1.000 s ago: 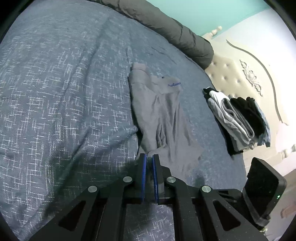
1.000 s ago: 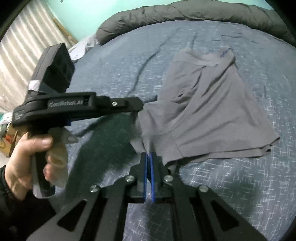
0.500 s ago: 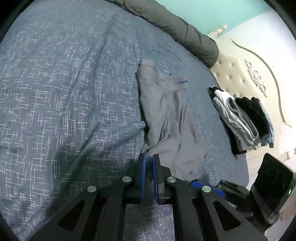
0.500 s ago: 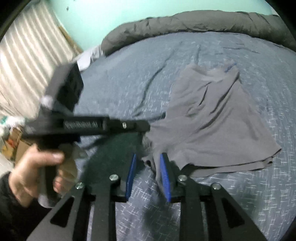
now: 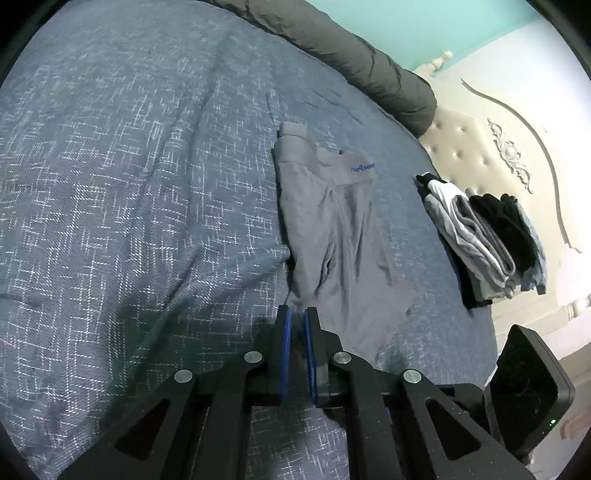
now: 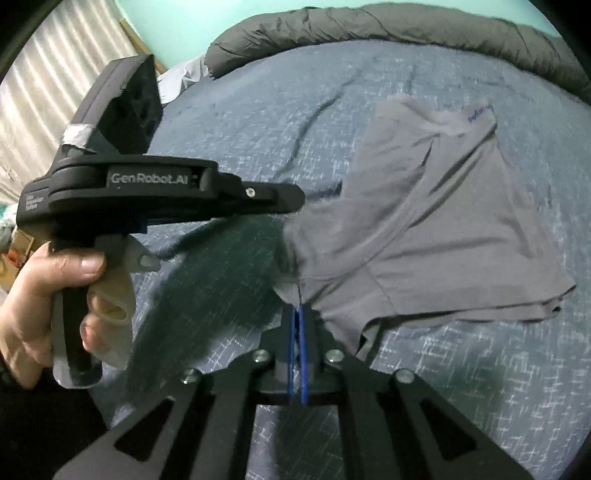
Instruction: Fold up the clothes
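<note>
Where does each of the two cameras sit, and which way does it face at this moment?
Left wrist: sits on the left gripper, facing down along its fingers across the blue bedspread toward the headboard and a pile of folded clothes; only gripper parts show.
Right wrist: sits on the right gripper, facing down toward the rolled duvet; the left hand shows, holding the left gripper.
Shared: the grey shorts, pinched at the near edge by both grippers, the bedspread and the duvet.

Matt grey cloth shorts [image 5: 340, 236] on coarse-woven blue bedspread [image 5: 129, 192]
</note>
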Tool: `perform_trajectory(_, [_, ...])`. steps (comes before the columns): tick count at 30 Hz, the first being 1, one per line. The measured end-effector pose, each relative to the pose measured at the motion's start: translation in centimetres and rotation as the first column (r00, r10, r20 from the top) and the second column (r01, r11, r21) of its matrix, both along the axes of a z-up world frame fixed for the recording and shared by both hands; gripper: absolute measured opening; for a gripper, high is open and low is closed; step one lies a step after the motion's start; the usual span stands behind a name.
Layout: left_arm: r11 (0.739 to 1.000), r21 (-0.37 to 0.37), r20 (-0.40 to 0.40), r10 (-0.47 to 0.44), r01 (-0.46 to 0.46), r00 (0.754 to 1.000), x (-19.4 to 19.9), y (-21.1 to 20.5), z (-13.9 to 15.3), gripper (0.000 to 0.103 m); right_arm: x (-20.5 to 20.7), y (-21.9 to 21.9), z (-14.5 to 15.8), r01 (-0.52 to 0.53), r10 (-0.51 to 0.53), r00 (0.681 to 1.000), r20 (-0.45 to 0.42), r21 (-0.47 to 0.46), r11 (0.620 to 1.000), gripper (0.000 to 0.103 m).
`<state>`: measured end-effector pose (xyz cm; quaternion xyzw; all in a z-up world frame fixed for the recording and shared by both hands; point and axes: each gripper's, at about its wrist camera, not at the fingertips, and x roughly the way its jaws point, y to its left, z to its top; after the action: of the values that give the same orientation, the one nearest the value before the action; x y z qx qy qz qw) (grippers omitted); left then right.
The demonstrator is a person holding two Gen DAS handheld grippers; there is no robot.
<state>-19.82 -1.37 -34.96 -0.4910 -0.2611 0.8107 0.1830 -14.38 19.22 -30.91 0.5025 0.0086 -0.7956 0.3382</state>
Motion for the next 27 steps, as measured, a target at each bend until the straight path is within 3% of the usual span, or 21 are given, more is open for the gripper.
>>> perform_trajectory(5, [1.0,-0.001,0.01,0.008,-0.008,1.0,0.0,-0.4,-0.1,0.007,-1.2,1.6,0.1,0.06,-0.059,0.997,0.05,-0.033,0.998,0.007])
perform_trajectory(9, [1.0,0.0,0.004,0.013,-0.013,1.0,-0.1,-0.5,0.1,0.007,-1.7,3.7,1.1,0.125,-0.117,0.99,0.078,-0.113,0.986,0.031])
perform_trajectory(13, [1.0,0.0,-0.004,0.014,-0.014,1.0,-0.2,-0.5,0.5,0.008,-2.8,6.3,2.2,0.21,-0.204,0.977,0.056,-0.147,0.967,0.032])
perform_trajectory(17, [1.0,-0.015,-0.008,0.021,-0.021,1.0,-0.6,-0.6,0.6,0.007,-4.0,8.7,2.5,0.294,-0.293,0.956,0.025,-0.128,0.947,0.032])
perform_trajectory(23, [0.999,-0.022,-0.013,0.025,-0.026,1.0,-2.1,-0.7,0.8,0.008,-6.7,10.4,3.1,0.343,-0.346,0.938,-0.028,-0.081,0.936,0.032])
perform_trajectory(25, [0.999,-0.024,-0.014,0.032,-0.032,0.999,-2.8,-0.8,0.8,0.008,-8.2,10.6,3.2,0.351,-0.355,0.934,-0.04,-0.077,0.933,0.036])
perform_trajectory(27, [0.999,-0.023,-0.013,0.041,-0.041,0.999,-3.7,-1.0,0.9,0.008,-10.0,10.7,3.3,0.351,-0.355,0.934,-0.044,-0.076,0.933,0.048])
